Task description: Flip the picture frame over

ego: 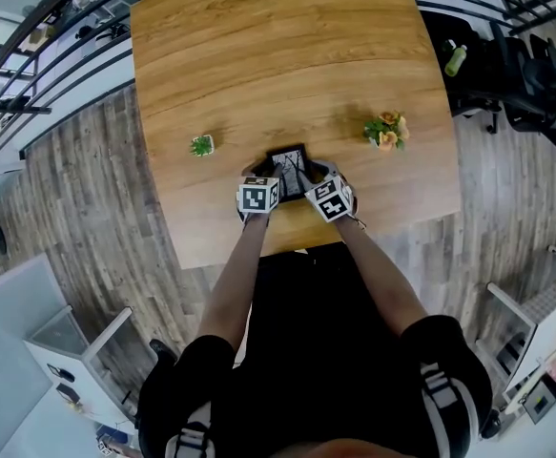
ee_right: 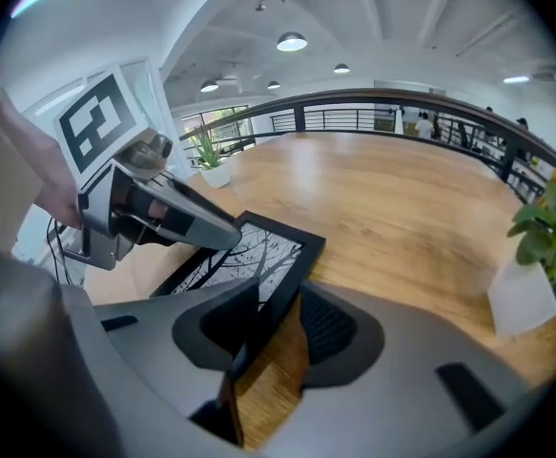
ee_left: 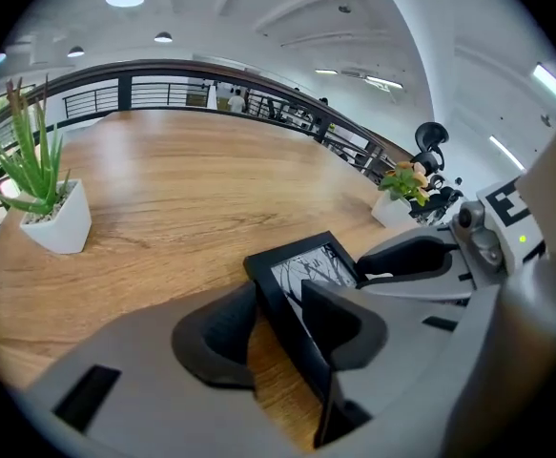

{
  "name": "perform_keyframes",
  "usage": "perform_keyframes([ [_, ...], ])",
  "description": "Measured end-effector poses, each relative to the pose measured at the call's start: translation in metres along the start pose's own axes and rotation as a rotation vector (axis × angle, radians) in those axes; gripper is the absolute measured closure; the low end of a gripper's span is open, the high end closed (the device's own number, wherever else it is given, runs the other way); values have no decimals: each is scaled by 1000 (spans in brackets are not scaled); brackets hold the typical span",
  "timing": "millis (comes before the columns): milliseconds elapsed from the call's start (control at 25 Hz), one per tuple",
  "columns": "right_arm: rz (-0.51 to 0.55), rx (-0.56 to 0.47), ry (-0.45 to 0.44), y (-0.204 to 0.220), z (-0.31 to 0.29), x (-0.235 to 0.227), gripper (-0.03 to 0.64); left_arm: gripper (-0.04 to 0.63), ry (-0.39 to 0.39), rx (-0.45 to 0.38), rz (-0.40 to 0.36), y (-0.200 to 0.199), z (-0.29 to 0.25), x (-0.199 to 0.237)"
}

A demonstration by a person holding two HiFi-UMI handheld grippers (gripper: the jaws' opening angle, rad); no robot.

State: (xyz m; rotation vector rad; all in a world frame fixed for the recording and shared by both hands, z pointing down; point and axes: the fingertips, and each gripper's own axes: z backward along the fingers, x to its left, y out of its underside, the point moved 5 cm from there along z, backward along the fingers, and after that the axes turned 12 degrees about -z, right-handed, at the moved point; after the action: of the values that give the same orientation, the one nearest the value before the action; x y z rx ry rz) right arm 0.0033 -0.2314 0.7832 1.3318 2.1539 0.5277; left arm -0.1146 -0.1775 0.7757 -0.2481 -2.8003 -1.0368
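A black picture frame (ego: 289,168) with a black-and-white tree print facing up lies near the front edge of the wooden table (ego: 278,55). My left gripper (ego: 269,176) is closed over its left edge. In the left gripper view the frame (ee_left: 311,265) runs at a slant between the jaws of that gripper (ee_left: 278,332), with the right pad over the print and the left pad at the outer rim. My right gripper (ego: 310,177) holds the opposite edge. In the right gripper view the frame (ee_right: 249,256) sits tilted inside that gripper (ee_right: 278,327).
A small green plant in a white pot (ego: 201,145) stands left of the frame. An orange flower pot (ego: 386,130) stands to its right. The table's front edge (ego: 306,246) is just behind the grippers. Railings border the far side, and a chair with a green bottle (ego: 456,59) stands at the right.
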Motion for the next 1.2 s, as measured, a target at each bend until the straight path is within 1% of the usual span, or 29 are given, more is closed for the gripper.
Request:
perform_keyframes([
  [120, -21, 8, -14, -1, 0, -3, 455, 433, 18, -14, -10, -1, 3, 0],
  [240, -27, 3, -20, -2, 4, -5, 437, 422, -2, -48, 29, -2, 10, 3],
  [320, -10, -18, -18, -6, 12, -8, 491, 422, -16, -70, 38, -4, 16, 4],
  [400, 9, -34, -24, -11, 20, -10, 494, 422, -27, -91, 27, -7, 23, 4],
  [480, 24, -48, -35, -16, 28, -10, 564, 423, -36, -117, 9, -11, 31, 4],
  [520, 30, -56, -39, -18, 32, -11, 589, 424, -41, -134, -2, -12, 35, 3],
  [560, 34, -63, -42, -20, 35, -11, 609, 442, -47, -153, -13, -14, 40, 2],
  [640, 37, -83, -47, -24, 41, -13, 610, 492, -61, -185, -35, -18, 49, 1],
  [720, 41, -108, -57, -29, 45, -15, 610, 515, -72, -218, -41, -20, 58, 1],
  [840, 40, -128, -80, -34, 51, -13, 611, 544, -71, -284, -3, -27, 76, 1],
  [920, 39, -144, -96, -37, 56, -13, 609, 553, -82, -311, -5, -33, 87, 1],
  [1040, 33, -193, -103, -43, 67, -16, 609, 561, -100, -319, -29, -36, 97, 1],
  [1200, 7, -271, -65, -45, 81, -25, 609, 566, -95, -315, -54, -33, 109, -3],
])
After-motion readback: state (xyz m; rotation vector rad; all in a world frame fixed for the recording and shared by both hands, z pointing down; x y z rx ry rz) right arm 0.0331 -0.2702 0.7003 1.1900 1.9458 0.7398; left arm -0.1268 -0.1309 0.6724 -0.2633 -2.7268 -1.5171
